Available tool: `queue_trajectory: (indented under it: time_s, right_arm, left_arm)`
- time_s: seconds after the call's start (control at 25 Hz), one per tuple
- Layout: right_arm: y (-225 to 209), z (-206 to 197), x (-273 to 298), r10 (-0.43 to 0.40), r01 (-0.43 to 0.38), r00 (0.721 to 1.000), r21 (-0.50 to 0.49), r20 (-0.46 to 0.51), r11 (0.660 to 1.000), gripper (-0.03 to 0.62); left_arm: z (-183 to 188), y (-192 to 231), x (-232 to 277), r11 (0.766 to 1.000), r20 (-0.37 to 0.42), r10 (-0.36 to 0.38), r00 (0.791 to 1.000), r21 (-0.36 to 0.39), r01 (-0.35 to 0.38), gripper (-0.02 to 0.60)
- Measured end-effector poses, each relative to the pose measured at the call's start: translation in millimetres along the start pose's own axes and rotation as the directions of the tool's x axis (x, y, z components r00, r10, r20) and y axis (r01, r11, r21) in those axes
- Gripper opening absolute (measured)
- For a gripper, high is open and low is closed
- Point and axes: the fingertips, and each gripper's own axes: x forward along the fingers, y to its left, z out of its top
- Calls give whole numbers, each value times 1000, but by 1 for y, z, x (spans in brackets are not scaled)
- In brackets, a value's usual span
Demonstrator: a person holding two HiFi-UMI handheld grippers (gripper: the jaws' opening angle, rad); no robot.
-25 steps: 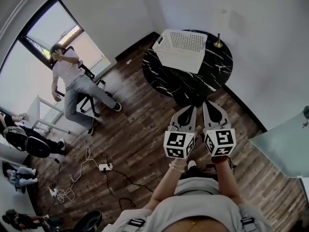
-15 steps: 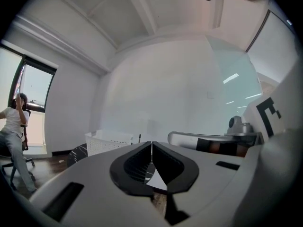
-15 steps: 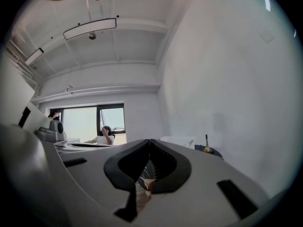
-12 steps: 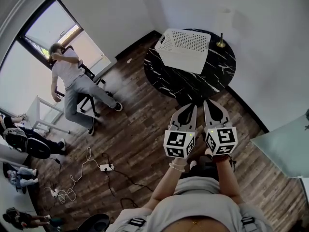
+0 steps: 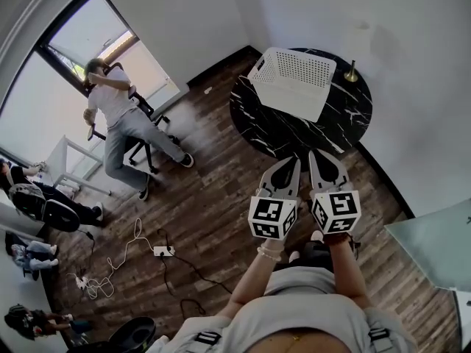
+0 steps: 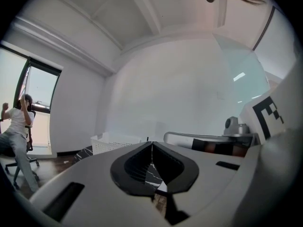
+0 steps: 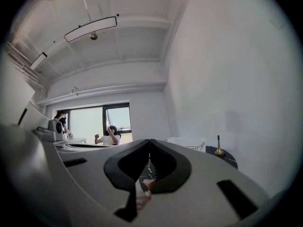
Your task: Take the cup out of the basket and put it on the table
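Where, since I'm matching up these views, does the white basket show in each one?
Head view: basket upper right of centre, on the round black table.
Left gripper view: basket left of centre, small.
Right gripper view: basket right of centre, small.
Shared landmark: the black table under it.

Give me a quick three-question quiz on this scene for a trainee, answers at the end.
1. True or false: the white basket stands on the round black table.
2. Multiple choice: the left tool and the right tool are A) shut on a cup, B) shut and empty, C) wide open.
3. Fill in: the small brass object stands ____ the basket, not in it.
Key: 1 true; 2 B; 3 beside.
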Motion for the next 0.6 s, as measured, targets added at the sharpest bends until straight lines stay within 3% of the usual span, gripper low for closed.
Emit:
queue_trajectory:
  time_s: [0.6]
  right_arm:
    - [-37, 21, 43, 101, -101, 995, -3, -13, 995, 11]
  left_arm:
    - [17, 2, 58, 997, -9, 71, 997, 7, -71, 7]
